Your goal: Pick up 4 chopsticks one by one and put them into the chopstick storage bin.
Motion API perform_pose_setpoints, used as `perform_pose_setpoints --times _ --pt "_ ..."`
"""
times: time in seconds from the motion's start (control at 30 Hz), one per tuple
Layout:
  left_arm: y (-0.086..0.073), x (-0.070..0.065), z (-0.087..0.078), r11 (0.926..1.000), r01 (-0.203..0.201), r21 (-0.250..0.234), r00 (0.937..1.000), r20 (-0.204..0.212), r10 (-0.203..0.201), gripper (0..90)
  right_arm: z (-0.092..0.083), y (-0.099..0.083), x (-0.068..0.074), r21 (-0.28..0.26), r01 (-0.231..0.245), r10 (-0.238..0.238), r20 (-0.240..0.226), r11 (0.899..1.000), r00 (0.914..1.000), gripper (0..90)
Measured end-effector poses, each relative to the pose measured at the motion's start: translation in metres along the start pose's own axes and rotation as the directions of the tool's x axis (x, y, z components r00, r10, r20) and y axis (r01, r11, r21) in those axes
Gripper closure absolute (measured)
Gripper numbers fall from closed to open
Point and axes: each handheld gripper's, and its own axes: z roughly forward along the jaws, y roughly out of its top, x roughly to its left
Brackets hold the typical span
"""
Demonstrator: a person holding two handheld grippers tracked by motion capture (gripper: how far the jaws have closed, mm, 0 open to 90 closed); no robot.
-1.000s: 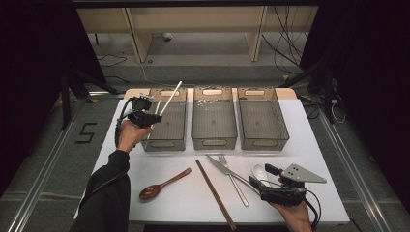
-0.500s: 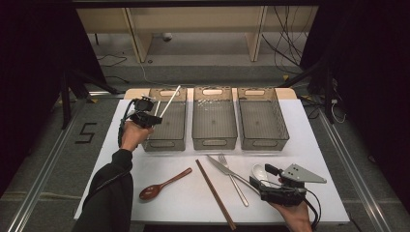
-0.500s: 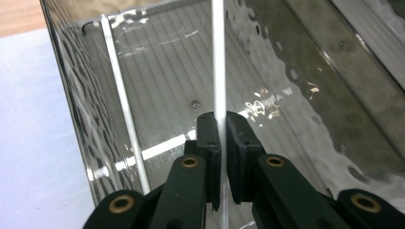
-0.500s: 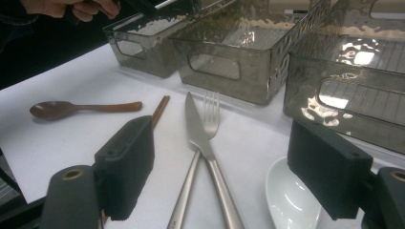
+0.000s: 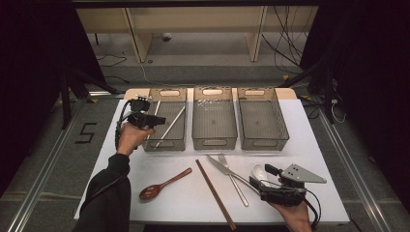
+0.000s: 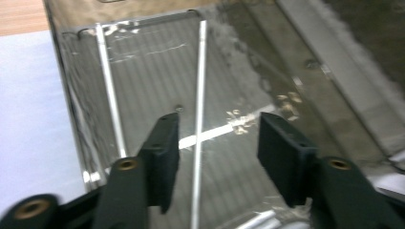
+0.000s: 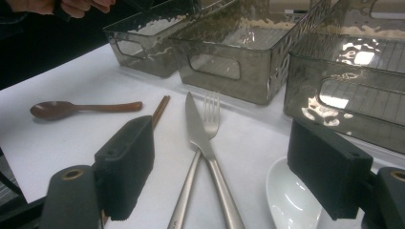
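While left gripper [image 5: 157, 119] jaws just opened, chopstick [image 5: 172, 121] lies released inside left bin [image 5: 165, 143]; right gripper [image 5: 258, 184] open.

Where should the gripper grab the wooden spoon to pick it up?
Probably mid-handle on the wooden spoon, coming straight down from above, jaws across it. The handle is thin and lies flat and clear on the table; the bowl looks wider and rounder.
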Motion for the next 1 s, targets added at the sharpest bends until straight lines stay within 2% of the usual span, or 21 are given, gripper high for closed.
perform_pose_setpoints --times 0.2,0.4,0.6,0.73,0.87,1.0 --pt "-0.011 -0.014 -0.017 0.9994 -0.009 -0.035 0.9985 0.053 0.011 34.1 0.0 0.001 0.001 0.003 -0.002 0.002 -0.002 1.0 1.0 24.9" --pt "-0.028 -0.024 -0.031 0.9969 -0.028 -0.073 0.9953 0.09 0.035 27.2 0.001 0.001 0.001 0.009 -0.004 0.004 -0.005 1.0 1.0 24.8" --pt "-0.038 -0.036 -0.037 0.991 -0.079 -0.108 0.9897 0.111 0.091 24.0 0.003 0.003 0.002 0.035 -0.008 0.008 -0.005 0.999 1.0 24.5" --pt "-0.046 -0.041 -0.041 0.9871 -0.075 -0.142 0.9833 0.154 0.097 22.2 0.003 0.005 0.003 0.052 -0.011 0.011 -0.001 0.999 0.9999 24.4" --pt "-0.058 -0.049 -0.043 0.9841 -0.106 -0.143 0.9783 0.162 0.129 20.7 0.005 0.008 0.005 0.079 -0.008 0.008 0.007 0.997 1.0 24.4" --pt "-0.072 -0.053 -0.046 0.9826 -0.095 -0.16 0.9745 0.187 0.124 20.1 0.009 0.011 0.01 0.114 0.01 -0.011 0.005 0.993 0.9999 24.3"
